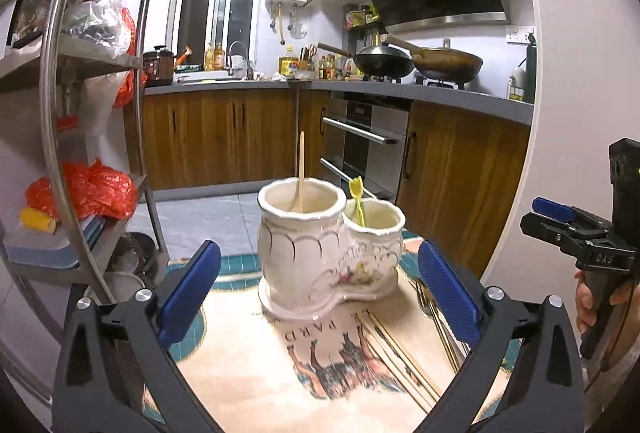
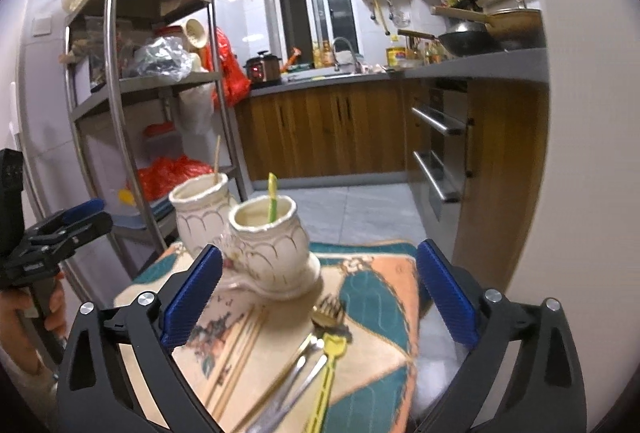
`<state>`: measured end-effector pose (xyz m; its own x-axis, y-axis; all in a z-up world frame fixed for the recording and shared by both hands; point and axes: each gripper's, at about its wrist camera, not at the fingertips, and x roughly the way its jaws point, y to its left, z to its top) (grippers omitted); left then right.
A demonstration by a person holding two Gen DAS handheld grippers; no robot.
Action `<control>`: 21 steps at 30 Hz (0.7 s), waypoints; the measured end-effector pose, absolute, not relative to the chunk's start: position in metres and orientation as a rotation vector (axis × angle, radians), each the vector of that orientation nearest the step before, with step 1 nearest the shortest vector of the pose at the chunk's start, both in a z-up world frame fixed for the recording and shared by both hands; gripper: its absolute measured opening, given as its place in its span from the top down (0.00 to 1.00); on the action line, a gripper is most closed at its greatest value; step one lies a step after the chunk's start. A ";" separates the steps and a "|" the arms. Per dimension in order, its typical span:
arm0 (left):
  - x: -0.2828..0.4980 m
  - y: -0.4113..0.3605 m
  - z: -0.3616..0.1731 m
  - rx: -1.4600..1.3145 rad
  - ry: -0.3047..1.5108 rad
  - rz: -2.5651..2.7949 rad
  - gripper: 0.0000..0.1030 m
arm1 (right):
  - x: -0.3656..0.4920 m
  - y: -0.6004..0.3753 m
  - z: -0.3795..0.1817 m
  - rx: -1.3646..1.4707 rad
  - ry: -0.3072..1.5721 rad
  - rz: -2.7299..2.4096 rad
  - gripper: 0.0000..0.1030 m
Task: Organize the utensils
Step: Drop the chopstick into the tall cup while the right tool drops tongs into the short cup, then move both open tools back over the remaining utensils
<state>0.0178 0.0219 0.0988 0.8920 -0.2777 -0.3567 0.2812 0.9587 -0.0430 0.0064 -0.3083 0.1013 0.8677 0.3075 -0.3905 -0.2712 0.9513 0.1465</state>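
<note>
While both grippers hung empty, scene read thus:
Landmark: ceramic holder (image 1: 328, 253), two joined cups, stood on patterned cloth (image 1: 248, 361) over the counter.
Already in holder: wooden stick (image 1: 301, 169) in bigger cup; yellow utensil (image 1: 357, 199) in smaller cup.
Left to sort: chopsticks (image 2: 236, 353), gold fork (image 2: 326, 315), yellow fork (image 2: 326, 373) & a steel piece, all loose on cloth in front of holder, nearer the cams.
Left gripper (image 1: 318, 297): jaws wide apart, nothing btwn, facing holder.
Right gripper (image 2: 318, 295): jaws spread too, empty, above the loose forks.
Step, prob.: right picks a fork.
How to do well: come down over one handle only, pinch mid-shaft, since pieces overlapped; lift clear, tip upright before dropping in smaller cup.
Risk: holder sat close, could get knocked.
</note>
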 end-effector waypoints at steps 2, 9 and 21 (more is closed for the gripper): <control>0.015 0.020 0.094 0.013 0.384 -0.280 0.06 | 0.001 -0.310 0.098 0.074 0.435 0.290 0.05; 0.016 0.008 0.063 0.035 0.502 -0.252 0.06 | -0.004 -0.312 0.077 0.026 0.531 0.258 0.05; 0.027 -0.015 0.012 0.062 0.652 -0.264 0.06 | 0.007 -0.311 0.033 0.019 0.692 0.250 0.05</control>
